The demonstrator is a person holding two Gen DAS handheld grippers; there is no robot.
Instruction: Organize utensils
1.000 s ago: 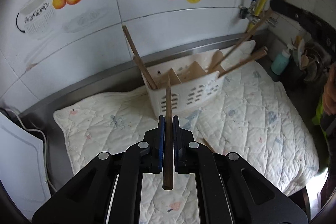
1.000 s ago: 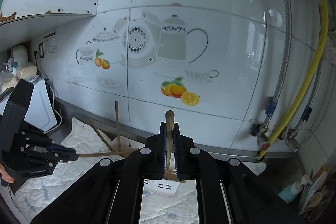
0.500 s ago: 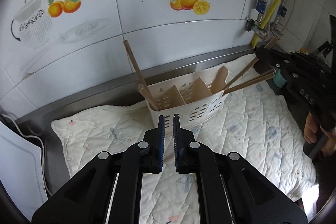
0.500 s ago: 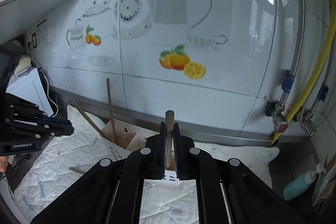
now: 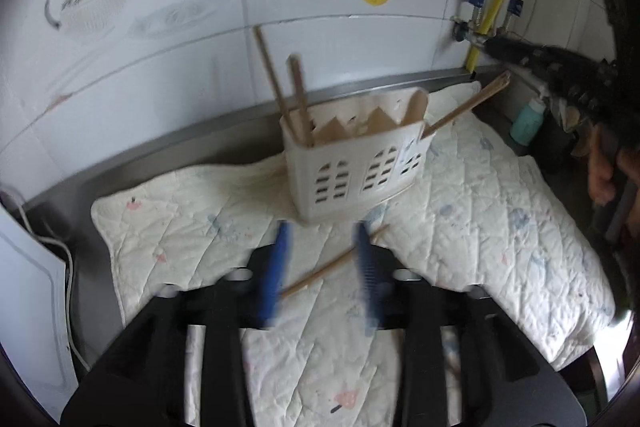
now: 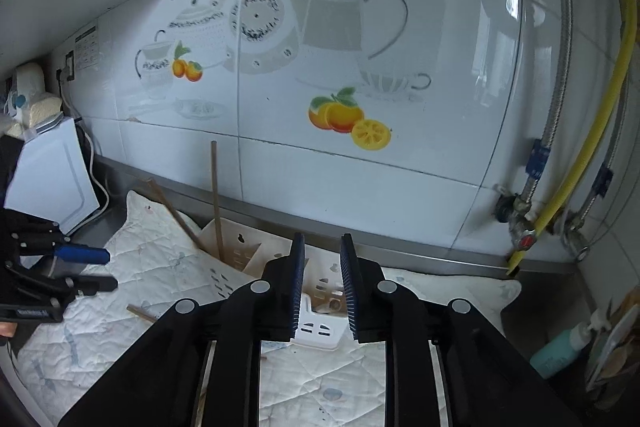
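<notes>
A white slotted utensil basket (image 5: 356, 167) stands on a quilted mat (image 5: 480, 211) against the tiled wall. Two wooden sticks (image 5: 298, 103) stand upright in its left compartment, and another wooden utensil (image 5: 464, 111) leans out of its right end. One loose chopstick (image 5: 332, 263) lies on the mat in front of the basket. My left gripper (image 5: 320, 231) is open and empty above that chopstick. My right gripper (image 6: 322, 243) is open and empty just above the basket (image 6: 320, 295), with the left gripper (image 6: 80, 255) visible at its left.
A teal soap bottle (image 5: 528, 119) and dish rack stand right of the mat. A yellow hose (image 6: 580, 155) and metal pipes run down the wall at right. A white appliance with a cable (image 6: 52, 171) stands at the left.
My left gripper let go of its stick, which now stands in the left compartment, then opened wide and drew back. My right gripper opened and released its utensil over the basket.
</notes>
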